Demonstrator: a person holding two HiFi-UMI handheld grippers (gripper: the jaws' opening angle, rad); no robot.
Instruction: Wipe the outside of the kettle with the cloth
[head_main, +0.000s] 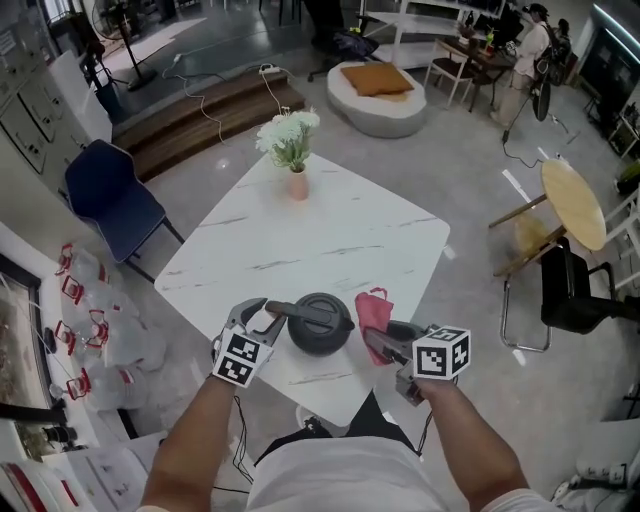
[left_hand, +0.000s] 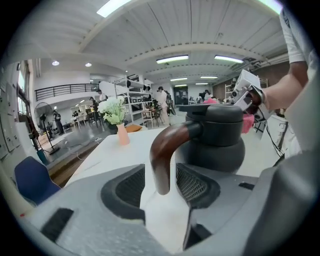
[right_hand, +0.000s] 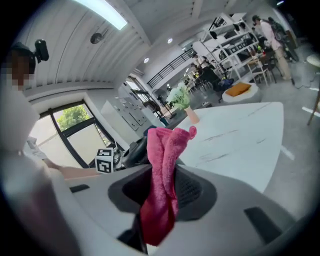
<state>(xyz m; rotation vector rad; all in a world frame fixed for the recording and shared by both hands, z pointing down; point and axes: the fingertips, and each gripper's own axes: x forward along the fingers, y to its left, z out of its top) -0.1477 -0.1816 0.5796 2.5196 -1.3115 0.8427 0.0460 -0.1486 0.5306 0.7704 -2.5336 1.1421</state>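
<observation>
My left gripper (head_main: 262, 318) is at the near-left and my right gripper (head_main: 376, 345) at the near-right, both over the near edge of the table (head_main: 330, 240).

The left jaws stand wide. The kettle's brown handle (left_hand: 162, 150) hangs between the pads, which don't press on it, so there's no grip. The right jaws are clamped on the pink cloth (right_hand: 162, 185), which sticks up and out past the tips in a bunch.

The kettle (head_main: 320, 325) sits upright between the two grippers, close to the near edge. Its handle is the long part. It runs left-right across the lid and curves down at the left end, toward my left gripper. I can't make out the spout.

The cloth is just beside the kettle's right wall, and I can't tell if it touches.

Step, as I judge it: the cloth is staged at the right side, but the kettle isn't steadied.

Next move: close the left jaws on the handle, press the cloth flat on the wall and sweep round the body. With no hold on the handle, the kettle may slide or turn.

Further off, a pink vase (head_main: 297, 183) of white flowers stands at the far corner, well apart.
</observation>
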